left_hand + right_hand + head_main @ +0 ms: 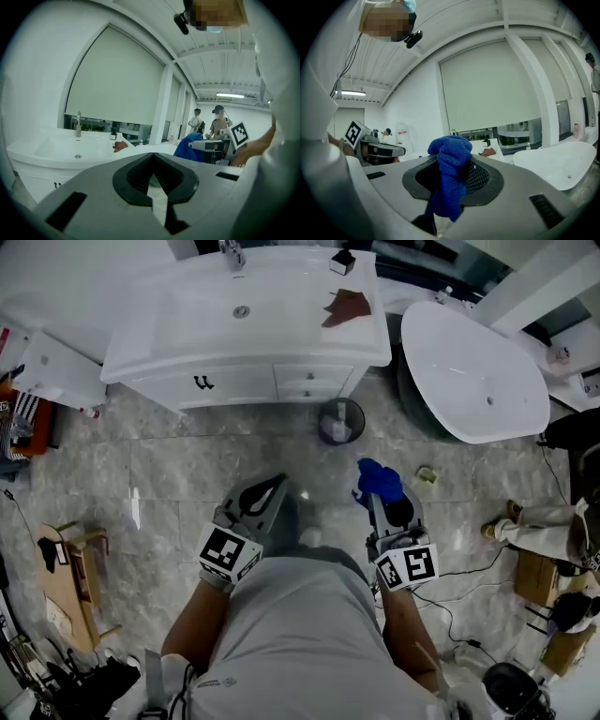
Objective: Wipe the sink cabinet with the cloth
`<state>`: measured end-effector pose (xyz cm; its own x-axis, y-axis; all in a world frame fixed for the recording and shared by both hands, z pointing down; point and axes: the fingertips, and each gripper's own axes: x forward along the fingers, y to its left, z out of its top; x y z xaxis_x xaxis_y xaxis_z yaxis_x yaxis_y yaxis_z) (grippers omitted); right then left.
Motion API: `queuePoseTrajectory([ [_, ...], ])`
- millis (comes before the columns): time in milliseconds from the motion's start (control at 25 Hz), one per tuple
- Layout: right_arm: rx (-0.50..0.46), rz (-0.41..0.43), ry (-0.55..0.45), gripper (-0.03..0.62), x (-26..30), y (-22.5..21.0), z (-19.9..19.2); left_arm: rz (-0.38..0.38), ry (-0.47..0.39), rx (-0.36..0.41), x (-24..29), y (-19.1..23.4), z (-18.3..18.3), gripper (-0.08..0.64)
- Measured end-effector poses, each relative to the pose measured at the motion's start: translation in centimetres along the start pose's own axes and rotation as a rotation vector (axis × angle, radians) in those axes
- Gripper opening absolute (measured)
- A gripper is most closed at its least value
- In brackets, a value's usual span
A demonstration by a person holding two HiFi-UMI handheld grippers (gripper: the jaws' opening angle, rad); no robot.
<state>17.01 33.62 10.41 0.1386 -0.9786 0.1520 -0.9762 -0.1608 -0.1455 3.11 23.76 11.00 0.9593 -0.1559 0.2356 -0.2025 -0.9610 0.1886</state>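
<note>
The white sink cabinet (246,371) stands ahead across the floor, with a basin, a faucet (232,251) and drawers in its front. A blue cloth (379,480) is bunched between the jaws of my right gripper (377,491), which is shut on it. In the right gripper view the cloth (451,171) hangs down out of the jaws. My left gripper (276,486) is held level beside it, shut, with nothing between its jaws (152,161). Both grippers hover over the floor, well short of the cabinet.
A brown rag (348,307) and a small black-and-white box (342,261) lie on the countertop's right side. A round bin (339,420) sits at the cabinet's foot. A white bathtub (473,371) stands to the right. Boxes and cables (539,587) clutter the right, wooden pieces (70,568) the left.
</note>
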Motion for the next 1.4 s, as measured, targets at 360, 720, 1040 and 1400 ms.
queuePoseTrajectory([
  [360,-0.019,0.079,0.138,0.107,13.3,-0.6,0.1,-0.018,-0.014,-0.077,5.1,10.1,2.2,0.011],
  [720,-0.063,0.174,0.212,0.107,20.3,-0.2,1.0,0.048,-0.022,-0.136,6.0,15.6,2.3,0.011],
  [1040,-0.077,0.326,0.318,0.107,25.2,-2.0,-0.3,0.220,-0.035,-0.206,6.7,18.0,0.7,0.011],
  [1400,-0.022,0.438,0.494,0.106,29.3,-5.3,-5.1,0.408,-0.061,-0.282,7.8,18.6,-0.8,0.011],
])
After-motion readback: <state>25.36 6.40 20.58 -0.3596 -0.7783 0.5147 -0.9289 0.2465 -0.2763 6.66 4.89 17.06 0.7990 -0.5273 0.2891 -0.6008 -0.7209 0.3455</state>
